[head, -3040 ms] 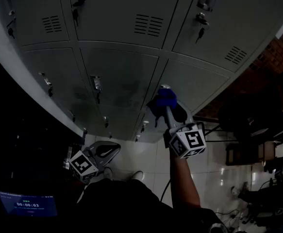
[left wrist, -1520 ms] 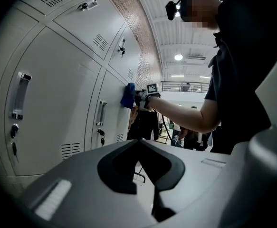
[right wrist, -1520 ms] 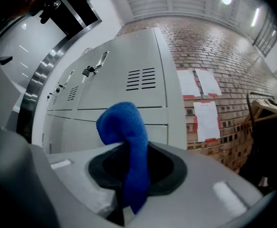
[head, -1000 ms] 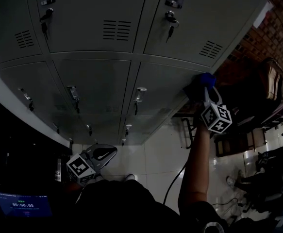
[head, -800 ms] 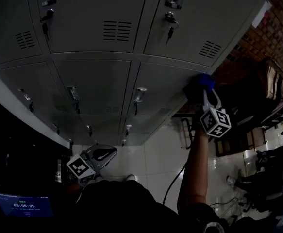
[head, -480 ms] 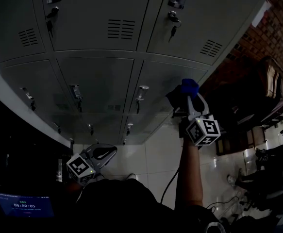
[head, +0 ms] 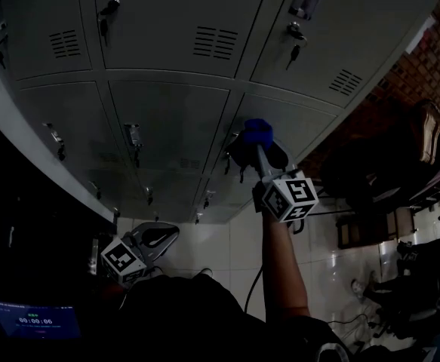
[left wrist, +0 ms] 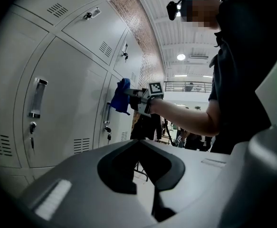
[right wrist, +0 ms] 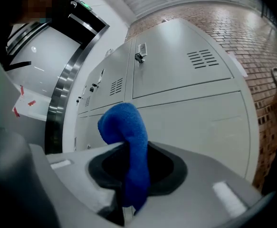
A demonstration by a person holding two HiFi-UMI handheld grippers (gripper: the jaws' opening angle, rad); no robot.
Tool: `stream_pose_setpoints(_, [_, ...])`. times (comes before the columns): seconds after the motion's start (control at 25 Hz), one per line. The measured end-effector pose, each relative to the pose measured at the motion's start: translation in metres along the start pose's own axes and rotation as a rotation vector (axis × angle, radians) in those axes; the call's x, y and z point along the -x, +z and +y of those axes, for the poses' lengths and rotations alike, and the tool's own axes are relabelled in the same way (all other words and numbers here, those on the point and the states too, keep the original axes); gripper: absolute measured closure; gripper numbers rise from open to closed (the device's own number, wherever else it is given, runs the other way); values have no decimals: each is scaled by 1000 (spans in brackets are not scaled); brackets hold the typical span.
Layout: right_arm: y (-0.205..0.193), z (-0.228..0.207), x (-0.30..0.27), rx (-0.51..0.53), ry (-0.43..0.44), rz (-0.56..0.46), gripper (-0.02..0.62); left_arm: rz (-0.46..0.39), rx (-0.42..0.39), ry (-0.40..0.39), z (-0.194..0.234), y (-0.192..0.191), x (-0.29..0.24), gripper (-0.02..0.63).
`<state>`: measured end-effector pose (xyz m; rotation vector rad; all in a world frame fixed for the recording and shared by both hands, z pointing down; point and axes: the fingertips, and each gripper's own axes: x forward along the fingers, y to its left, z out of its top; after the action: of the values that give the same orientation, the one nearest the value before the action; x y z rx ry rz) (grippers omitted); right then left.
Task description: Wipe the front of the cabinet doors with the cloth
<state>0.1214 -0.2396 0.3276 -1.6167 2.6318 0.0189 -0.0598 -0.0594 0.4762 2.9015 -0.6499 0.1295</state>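
Right gripper [head: 261, 153]: jaws clamped on the blue cloth [head: 257, 132]. The cloth is pinched mid-length. Its long axis runs along the jaws, pointing out of them toward the lockers [head: 167, 119].

Right gripper view: the cloth [right wrist: 128, 141] rises between the jaws as a narrow band. Its free end folds over into a rounded wad that curls to the view's left. A short tail hangs back below the pinch point. Plush texture, solid blue, bunched rather than spread flat.

Location: the wad is up at the grey locker door [head: 295, 123] on the right of the middle row, close to its left edge and seam. In the left gripper view the cloth [left wrist: 121, 96] sits just above that door's handle [left wrist: 108, 113] and looks to be against the door face. I can't confirm contact.

My right forearm [head: 284, 270] is stretched out toward the lockers, with the marker cube [head: 290, 197] behind the jaws.

Left gripper [head: 161, 236]: held low near my body, well apart from the doors. Jaws are closed together with nothing between them, which the left gripper view [left wrist: 145, 175] confirms.

The doors are plain grey metal with vent slots [head: 213, 42] and keys in the locks [head: 293, 40].
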Motion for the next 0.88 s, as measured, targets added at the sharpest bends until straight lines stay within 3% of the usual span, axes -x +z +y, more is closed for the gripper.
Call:
stream_pose_setpoints(0.2, [-12,14,-28,-8,42,29,517,-8,9,44,7,-8,14,606])
stream_pose_setpoints(0.4, [-28,6,-45,-13,21,67,517,-3,18,88,12,-5,22,606])
stream_pose_setpoints(0.6, [-29,-1,-45,-5,26,64,517,1,16,81,10,-8,17,606])
stream_pose_setpoints(0.88, [-31,-36,-24,-3,-33,70,517,-1,12,60,8,0,2,606])
